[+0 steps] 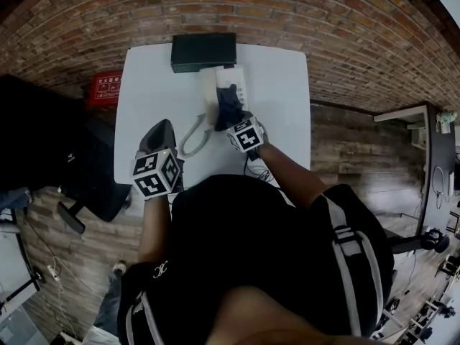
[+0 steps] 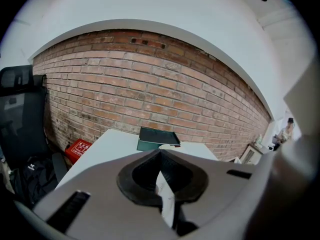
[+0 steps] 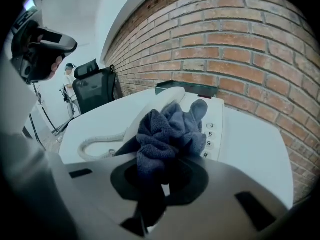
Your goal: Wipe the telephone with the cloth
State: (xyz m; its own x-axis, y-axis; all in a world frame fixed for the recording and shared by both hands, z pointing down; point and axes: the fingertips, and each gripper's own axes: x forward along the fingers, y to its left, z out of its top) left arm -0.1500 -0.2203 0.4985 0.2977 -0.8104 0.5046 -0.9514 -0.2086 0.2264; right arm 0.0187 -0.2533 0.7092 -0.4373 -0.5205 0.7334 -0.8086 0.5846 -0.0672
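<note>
Where the right tool (image 3: 159, 174) is clamped on a crumpled, dark blue terry cloth (image 3: 167, 131), the cloth rests on the white plastic telephone (image 3: 222, 121) on the tabletop (image 3: 260, 154). Keys read 3, 6, 9, #. The coiled cord (image 3: 97, 144) lies beside it. The left tool (image 2: 160, 156) has its jaws together and empty.

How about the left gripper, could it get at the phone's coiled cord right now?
Probably yes. The left gripper hangs, jaws together and empty, over bare table beside the coiled cord, with nothing between them. The right gripper, shut on the cloth, sits farther back on the telephone, out of the way.
</note>
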